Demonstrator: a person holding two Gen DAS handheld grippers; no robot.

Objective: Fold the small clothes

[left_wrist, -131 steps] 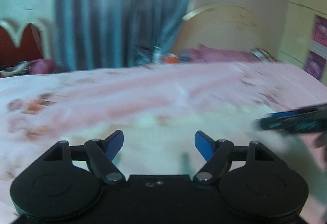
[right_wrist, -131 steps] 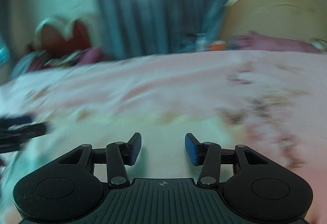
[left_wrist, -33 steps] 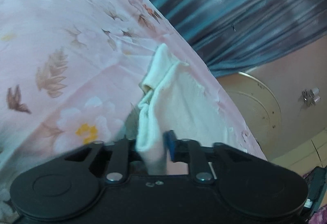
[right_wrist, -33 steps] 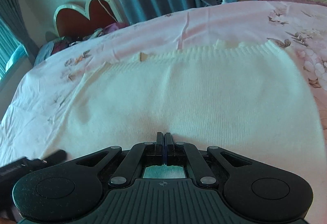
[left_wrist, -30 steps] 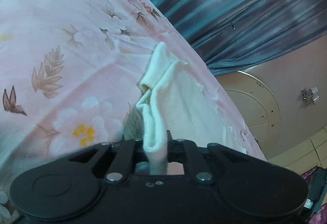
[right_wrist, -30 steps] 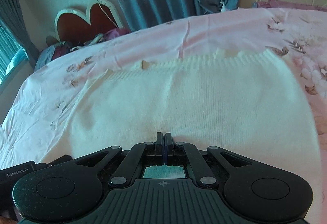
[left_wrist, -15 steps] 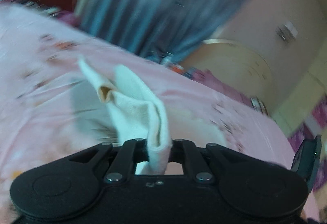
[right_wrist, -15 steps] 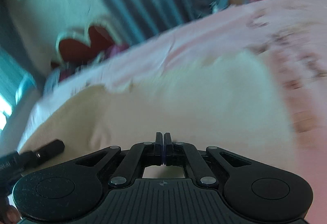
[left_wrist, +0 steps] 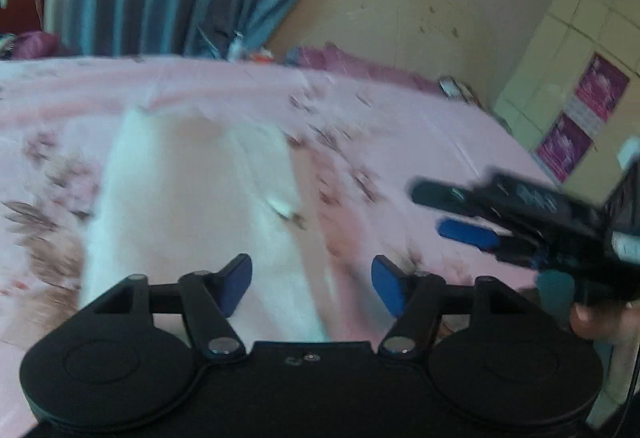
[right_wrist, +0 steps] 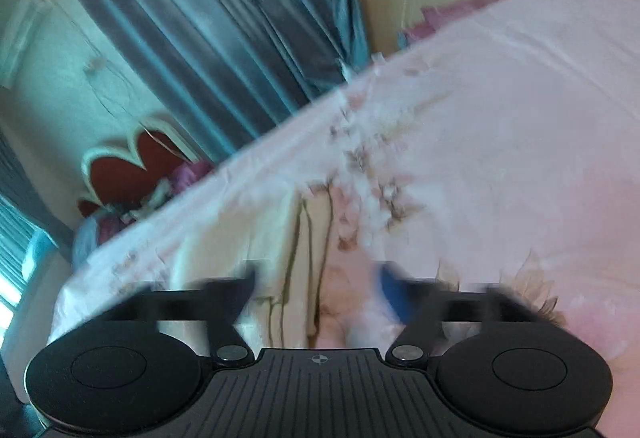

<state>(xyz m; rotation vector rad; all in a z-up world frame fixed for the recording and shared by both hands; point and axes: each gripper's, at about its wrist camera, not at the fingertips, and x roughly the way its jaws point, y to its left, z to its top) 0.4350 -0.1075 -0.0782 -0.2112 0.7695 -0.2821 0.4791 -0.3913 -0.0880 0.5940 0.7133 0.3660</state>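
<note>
The left tool point(left_wrist: 311, 284) is spreading its jaws, nothing between them; the cream knit garment point(left_wrist: 192, 214) lies released on the pink floral bed sheet point(left_wrist: 400, 126) just ahead. The right tool point(right_wrist: 316, 294), blurred, is likewise widening, empty, over the sheet.

Each gripper point(left_wrist: 312, 284) has a black plastic body with two round discs, silver screws and blue pads point(left_wrist: 386, 288).
</note>
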